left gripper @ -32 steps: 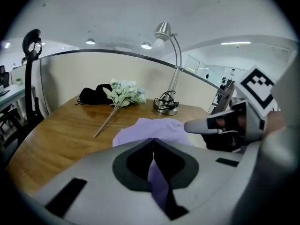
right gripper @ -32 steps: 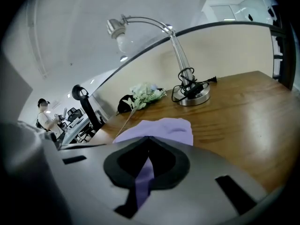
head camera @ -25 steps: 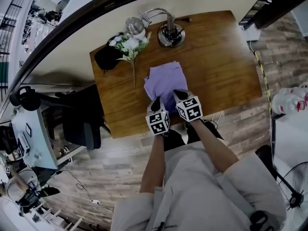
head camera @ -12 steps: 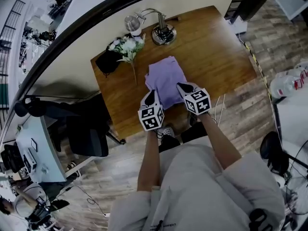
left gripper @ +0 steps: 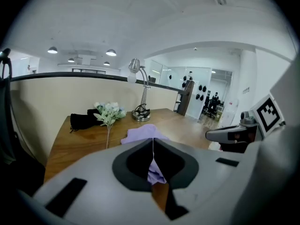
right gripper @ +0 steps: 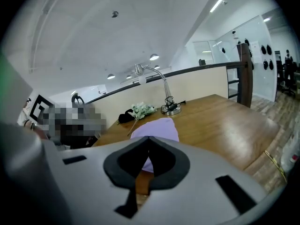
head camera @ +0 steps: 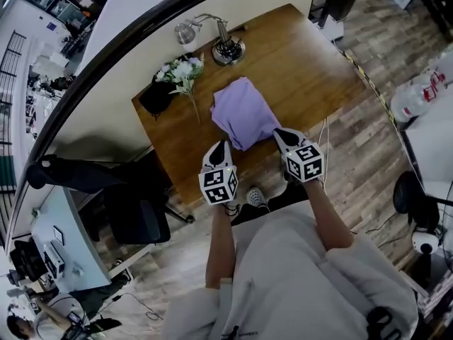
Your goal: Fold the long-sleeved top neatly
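The lilac long-sleeved top (head camera: 243,112) lies folded into a compact bundle in the middle of the wooden table (head camera: 311,62). Both grippers hang just off its near edge, above the table's front rim, and touch nothing. My left gripper (head camera: 218,149) is at the top's near left corner, its jaws pressed together and empty. My right gripper (head camera: 281,133) is at the near right corner, also shut and empty. The left gripper view shows the top (left gripper: 140,134) beyond the shut left gripper (left gripper: 153,143). The right gripper view shows the top (right gripper: 157,127) beyond the shut right gripper (right gripper: 149,139).
At the table's far side stand a metal desk lamp (head camera: 225,44), a bunch of white flowers (head camera: 181,73) and a black pouch (head camera: 156,96). A black office chair (head camera: 127,211) stands left of the table. Cables and bottles lie on the floor to the right.
Both grippers have lifted off the folded top and drawn back toward the person, spreading a little apart. The top stays where it lay.
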The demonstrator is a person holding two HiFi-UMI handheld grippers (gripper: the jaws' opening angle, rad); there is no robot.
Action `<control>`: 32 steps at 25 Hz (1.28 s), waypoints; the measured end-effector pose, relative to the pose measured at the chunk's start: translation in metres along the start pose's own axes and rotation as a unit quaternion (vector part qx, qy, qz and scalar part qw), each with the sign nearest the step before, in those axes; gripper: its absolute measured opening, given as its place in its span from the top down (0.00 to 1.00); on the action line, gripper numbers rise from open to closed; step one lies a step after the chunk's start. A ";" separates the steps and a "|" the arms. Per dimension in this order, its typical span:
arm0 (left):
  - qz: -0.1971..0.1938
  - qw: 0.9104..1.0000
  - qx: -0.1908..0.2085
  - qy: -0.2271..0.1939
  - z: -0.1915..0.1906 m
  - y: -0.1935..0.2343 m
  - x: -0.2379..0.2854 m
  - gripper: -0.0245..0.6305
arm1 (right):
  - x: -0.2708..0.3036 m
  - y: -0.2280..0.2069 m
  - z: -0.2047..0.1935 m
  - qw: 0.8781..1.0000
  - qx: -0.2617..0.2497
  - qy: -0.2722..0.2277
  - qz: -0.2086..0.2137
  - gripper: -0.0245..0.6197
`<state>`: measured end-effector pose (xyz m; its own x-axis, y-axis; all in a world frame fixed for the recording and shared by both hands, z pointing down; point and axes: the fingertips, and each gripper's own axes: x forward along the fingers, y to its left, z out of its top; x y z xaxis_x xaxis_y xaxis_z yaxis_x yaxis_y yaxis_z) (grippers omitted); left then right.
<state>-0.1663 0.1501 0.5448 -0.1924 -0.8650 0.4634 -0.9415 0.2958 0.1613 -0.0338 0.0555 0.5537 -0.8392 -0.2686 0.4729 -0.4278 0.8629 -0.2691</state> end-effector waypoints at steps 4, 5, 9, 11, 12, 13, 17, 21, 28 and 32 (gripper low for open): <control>-0.011 1.000 -0.001 -0.007 -0.005 -0.002 -0.021 0.93 | -0.023 0.013 -0.004 1.000 0.002 -0.019 -0.024 0.95; -0.013 1.000 -0.002 -0.009 -0.006 -0.003 -0.024 0.93 | -0.029 0.016 -0.004 0.999 0.001 -0.024 -0.029 0.95; -0.028 1.000 -0.009 -0.012 -0.013 -0.010 -0.037 0.93 | -0.044 0.028 -0.007 0.998 -0.001 -0.042 -0.039 0.95; -0.033 0.999 -0.011 -0.008 -0.018 -0.011 -0.042 0.93 | -0.047 0.033 -0.012 0.999 -0.015 -0.038 -0.036 0.95; -0.035 0.999 -0.007 -0.007 -0.019 -0.012 -0.044 0.93 | -0.048 0.033 -0.014 0.998 -0.022 -0.036 -0.038 0.95; -0.037 0.999 -0.002 -0.008 -0.020 -0.012 -0.046 0.93 | -0.050 0.034 -0.015 0.998 -0.025 -0.035 -0.040 0.95; -0.040 0.999 0.007 -0.010 -0.022 -0.010 -0.052 0.93 | -0.052 0.042 -0.019 0.998 -0.030 -0.036 -0.042 0.95; -0.037 0.999 0.018 -0.014 -0.018 -0.007 -0.055 0.93 | -0.054 0.046 -0.015 0.997 -0.051 -0.036 -0.043 0.95; -0.034 0.999 0.020 -0.016 -0.017 -0.009 -0.057 0.93 | -0.056 0.050 -0.015 0.997 -0.052 -0.040 -0.046 0.95; -0.041 0.999 0.027 -0.011 -0.021 -0.017 -0.060 0.93 | -0.057 0.053 -0.022 0.996 -0.048 -0.039 -0.058 0.95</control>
<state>-0.1335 0.2053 0.5328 -0.1201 -0.8942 0.4312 -0.9677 0.2024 0.1504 -0.0019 0.1260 0.5306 -0.8110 -0.3989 0.4279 -0.4930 0.8598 -0.1329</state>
